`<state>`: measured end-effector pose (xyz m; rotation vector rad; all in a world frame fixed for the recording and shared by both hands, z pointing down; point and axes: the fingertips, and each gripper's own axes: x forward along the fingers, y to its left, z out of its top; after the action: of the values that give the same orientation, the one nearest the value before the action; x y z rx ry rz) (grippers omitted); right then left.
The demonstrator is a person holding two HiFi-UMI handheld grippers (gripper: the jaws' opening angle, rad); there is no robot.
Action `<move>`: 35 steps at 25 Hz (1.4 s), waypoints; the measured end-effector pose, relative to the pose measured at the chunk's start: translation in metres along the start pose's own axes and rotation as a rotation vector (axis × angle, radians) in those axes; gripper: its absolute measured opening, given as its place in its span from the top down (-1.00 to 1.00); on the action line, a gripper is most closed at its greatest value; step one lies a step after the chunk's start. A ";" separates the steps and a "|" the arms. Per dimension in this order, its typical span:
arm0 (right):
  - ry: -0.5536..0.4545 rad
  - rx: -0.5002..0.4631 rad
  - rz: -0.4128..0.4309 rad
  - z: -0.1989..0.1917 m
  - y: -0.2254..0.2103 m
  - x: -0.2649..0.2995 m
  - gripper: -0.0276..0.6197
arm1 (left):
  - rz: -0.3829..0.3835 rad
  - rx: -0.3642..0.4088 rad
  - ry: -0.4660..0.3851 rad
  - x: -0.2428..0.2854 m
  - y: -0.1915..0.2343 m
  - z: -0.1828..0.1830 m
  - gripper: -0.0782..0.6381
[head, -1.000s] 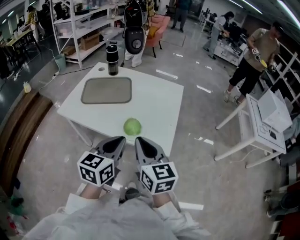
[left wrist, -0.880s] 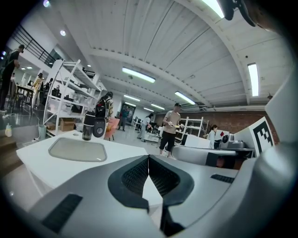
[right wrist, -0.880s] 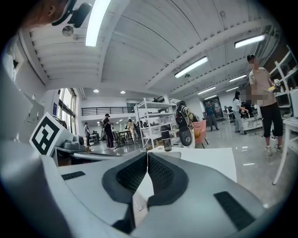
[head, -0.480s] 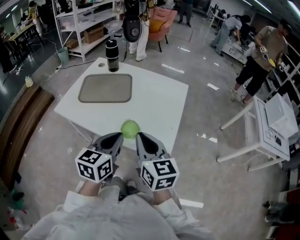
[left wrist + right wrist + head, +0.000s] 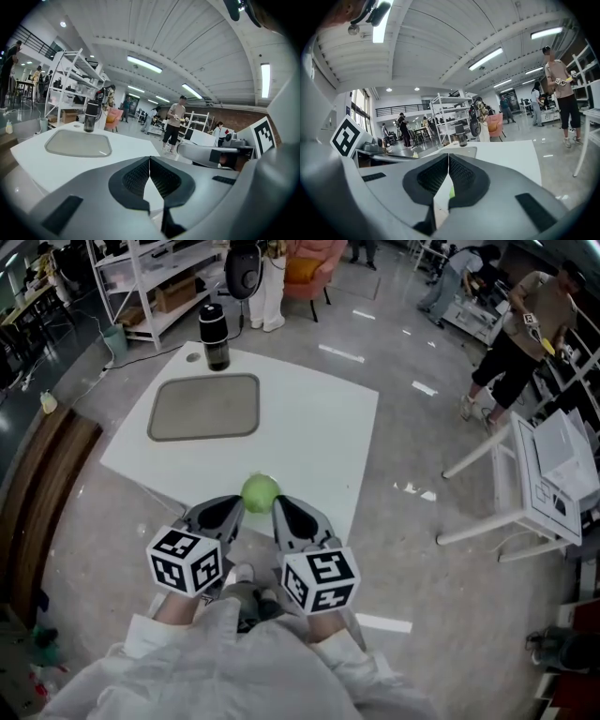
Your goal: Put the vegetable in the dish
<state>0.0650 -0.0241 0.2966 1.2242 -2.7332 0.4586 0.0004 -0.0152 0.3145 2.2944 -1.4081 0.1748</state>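
A round green vegetable lies near the front edge of the white table. Farther back on the left of the table sits the flat grey dish, which also shows as the dish in the left gripper view. My left gripper is shut and empty, its tip just left of the vegetable's near side. My right gripper is likewise shut and empty, just right of it. In the right gripper view only a green sliver of the vegetable shows beneath the shut jaws.
A black bottle stands at the table's far edge behind the dish. A white desk stands to the right, with people beyond it. Shelves line the back and a wooden bench runs along the left.
Both grippers have moved forward together towards the table; their tips now flank the near side of the vegetable instead of hanging short of it. The jaws stayed shut.
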 end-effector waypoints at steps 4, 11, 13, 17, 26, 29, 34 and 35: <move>0.007 0.014 -0.030 0.001 -0.004 0.013 0.87 | -0.029 -0.005 0.043 0.008 0.011 -0.004 0.76; 0.022 0.040 -0.086 0.002 -0.018 0.036 0.87 | -0.060 -0.010 0.063 0.026 0.037 0.009 0.76; 0.023 0.047 -0.103 0.002 -0.021 0.043 0.87 | -0.070 -0.008 0.070 0.030 0.044 0.011 0.76; 0.028 0.062 -0.127 -0.002 -0.024 0.058 0.87 | -0.093 -0.008 0.081 0.039 0.056 0.013 0.76; 0.026 0.060 -0.163 0.003 -0.018 0.086 0.87 | -0.194 0.040 0.110 0.055 0.062 0.020 0.76; 0.032 0.060 -0.177 -0.001 -0.018 0.087 0.87 | -0.209 0.034 0.121 0.058 0.065 0.017 0.76; 0.054 0.077 -0.194 -0.008 -0.024 0.088 0.87 | -0.234 0.010 0.148 0.063 0.071 0.011 0.76; 0.055 0.079 -0.198 -0.008 -0.026 0.089 0.87 | -0.234 0.009 0.150 0.064 0.072 0.012 0.76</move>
<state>0.0251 -0.1010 0.3301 1.4607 -2.5365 0.5722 -0.0335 -0.0999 0.3466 2.3770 -1.0587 0.2740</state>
